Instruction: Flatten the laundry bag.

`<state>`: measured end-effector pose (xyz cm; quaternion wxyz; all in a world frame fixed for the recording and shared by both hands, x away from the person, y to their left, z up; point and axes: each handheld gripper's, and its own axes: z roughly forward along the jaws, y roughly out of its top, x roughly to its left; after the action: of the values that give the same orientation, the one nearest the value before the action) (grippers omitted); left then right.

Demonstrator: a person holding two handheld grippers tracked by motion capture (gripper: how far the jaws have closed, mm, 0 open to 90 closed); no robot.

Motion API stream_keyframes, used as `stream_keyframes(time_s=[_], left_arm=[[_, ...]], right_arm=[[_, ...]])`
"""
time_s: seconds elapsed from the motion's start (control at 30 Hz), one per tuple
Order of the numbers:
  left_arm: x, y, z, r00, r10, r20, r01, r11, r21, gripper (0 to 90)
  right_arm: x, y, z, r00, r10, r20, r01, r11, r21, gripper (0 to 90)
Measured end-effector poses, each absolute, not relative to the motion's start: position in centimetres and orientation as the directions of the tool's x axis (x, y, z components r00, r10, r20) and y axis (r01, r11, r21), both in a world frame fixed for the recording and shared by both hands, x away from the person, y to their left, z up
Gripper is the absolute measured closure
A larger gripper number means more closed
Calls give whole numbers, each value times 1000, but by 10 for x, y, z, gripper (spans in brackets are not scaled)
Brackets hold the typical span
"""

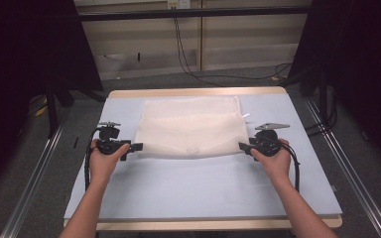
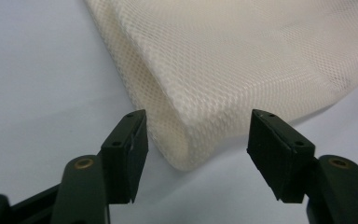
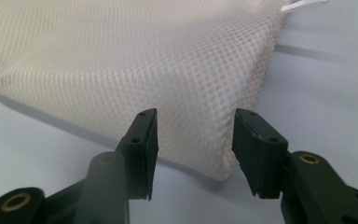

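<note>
— Two grippers, one at each near corner of the mesh bag (image 1: 191, 130), right?

— Yes. The cream mesh bag lies folded flat on the pale blue counter (image 1: 203, 183), around its middle and a little to the far side. The left gripper (image 1: 135, 147) sits at the bag's near left corner, the right gripper (image 1: 243, 147) at its near right corner.

— Are they clamped on it?

— No. In the left gripper view the jaws stand apart, with the rounded folded corner (image 2: 186, 149) between them and the pads clear of it. In the right gripper view the jaws also stand apart, the bag's corner (image 3: 216, 163) between them, not pressed.

— Anything else?

— A small white tag (image 1: 246, 115) sticks out at the bag's far right edge.
</note>
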<state>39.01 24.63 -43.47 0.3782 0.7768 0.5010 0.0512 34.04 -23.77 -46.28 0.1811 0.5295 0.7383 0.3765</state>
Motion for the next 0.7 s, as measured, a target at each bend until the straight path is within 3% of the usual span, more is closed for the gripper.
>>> stream_keyframes(time_s=[0.07,0.27,0.4,0.6,0.7], left_arm=[[395,245,-434,481,821,-307,741,-194,643,332],[411,238,-431,453,838,-304,744,-168,646,297],[424,236,-433,444,845,-299,749,-167,641,291],[439,233,-439,429,844,-323,767,-152,623,312],[445,231,-442,428,851,-305,765,-161,624,372]], right_arm=[[344,-239,-461,-342,928,150,648,117,753,432],[360,-239,-457,-313,916,252,647,12,762,443],[374,-237,-454,-278,927,252,649,-12,761,435],[395,-236,-455,-254,927,277,656,-45,754,444],[403,-236,-456,-234,932,278,663,-57,746,482]])
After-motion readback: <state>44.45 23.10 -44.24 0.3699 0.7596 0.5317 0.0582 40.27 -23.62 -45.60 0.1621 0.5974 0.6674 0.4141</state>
